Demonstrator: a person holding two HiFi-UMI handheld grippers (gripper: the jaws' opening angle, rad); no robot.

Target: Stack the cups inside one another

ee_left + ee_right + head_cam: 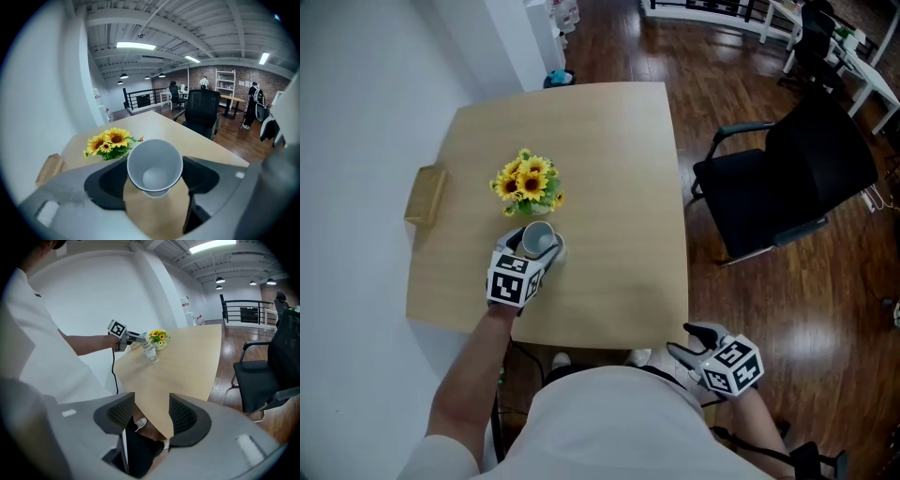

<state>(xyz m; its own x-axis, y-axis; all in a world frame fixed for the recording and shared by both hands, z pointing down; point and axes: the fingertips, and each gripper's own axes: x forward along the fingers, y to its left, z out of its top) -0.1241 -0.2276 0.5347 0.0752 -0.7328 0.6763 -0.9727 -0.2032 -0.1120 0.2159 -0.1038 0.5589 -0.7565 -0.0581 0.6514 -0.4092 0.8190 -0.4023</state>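
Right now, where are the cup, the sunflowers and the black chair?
cup (154,160), left gripper view, inner wall.
sunflowers (528,183), head view, yellow blooms.
black chair (823,155), head view, backrest.

In the head view the left gripper (534,247) covers the lower wall of the cup (538,235), so its foot is unseen. In the right gripper view that cup is too small to tell whether it is one or perhaps several nested. The sunflowers (528,181) hide their own vase, and the people (253,101) far back in the left gripper view are too small to make out.
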